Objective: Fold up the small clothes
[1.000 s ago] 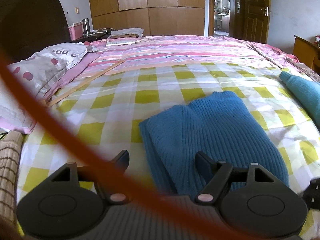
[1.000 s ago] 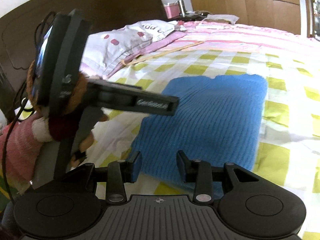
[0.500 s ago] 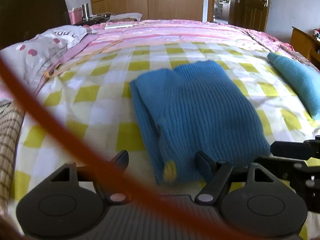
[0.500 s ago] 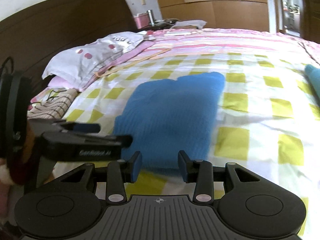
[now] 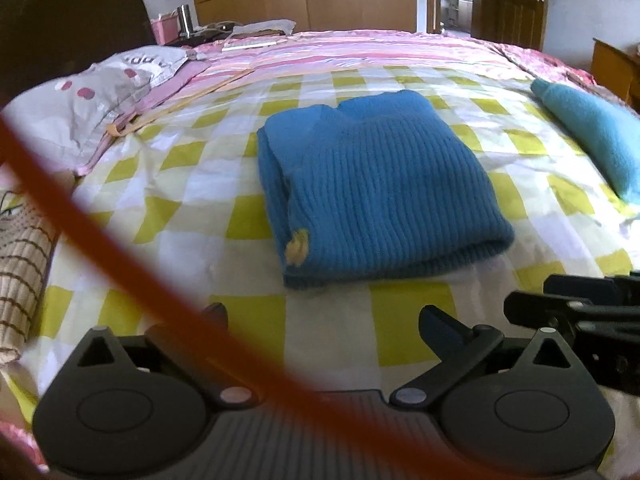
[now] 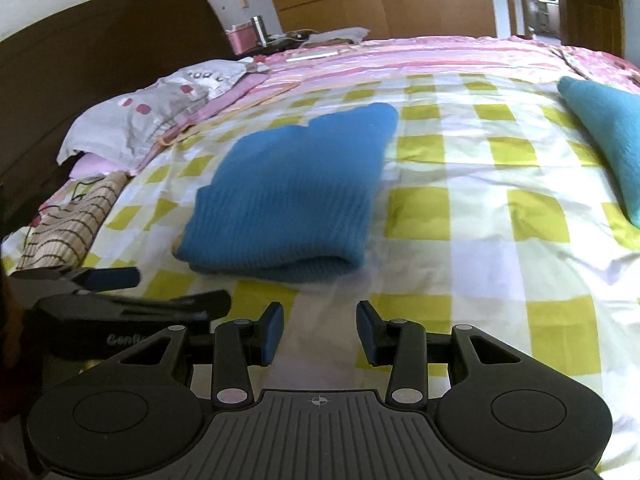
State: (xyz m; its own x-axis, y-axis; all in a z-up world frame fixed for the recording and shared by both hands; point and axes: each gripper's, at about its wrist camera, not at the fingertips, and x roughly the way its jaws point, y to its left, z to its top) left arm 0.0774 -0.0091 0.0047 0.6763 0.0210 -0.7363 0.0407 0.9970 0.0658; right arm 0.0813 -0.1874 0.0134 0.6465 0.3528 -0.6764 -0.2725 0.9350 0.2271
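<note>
A blue ribbed knit garment (image 5: 372, 184) lies folded in a compact rectangle on the yellow-and-white checked bedsheet (image 5: 180, 184); a small yellow tag shows at its near left edge. It also shows in the right wrist view (image 6: 292, 196). My left gripper (image 5: 324, 320) is open and empty, a short way in front of the garment's near edge. My right gripper (image 6: 320, 332) is open and empty, also just short of the near edge. The right gripper's body shows at the left view's right edge (image 5: 580, 312). The left gripper's body shows at the right view's left edge (image 6: 120, 304).
A teal folded garment (image 5: 592, 136) lies at the right of the bed. A pillow (image 5: 92, 100) and a striped beige cloth (image 5: 20, 272) lie at the left. A blurred red cord (image 5: 132, 268) crosses the left view. Headboard, wardrobe and door stand beyond.
Both grippers have drawn back from the blue garment, toward the near edge of the bed. The garment now lies free and folded, farther from the fingers than before.
</note>
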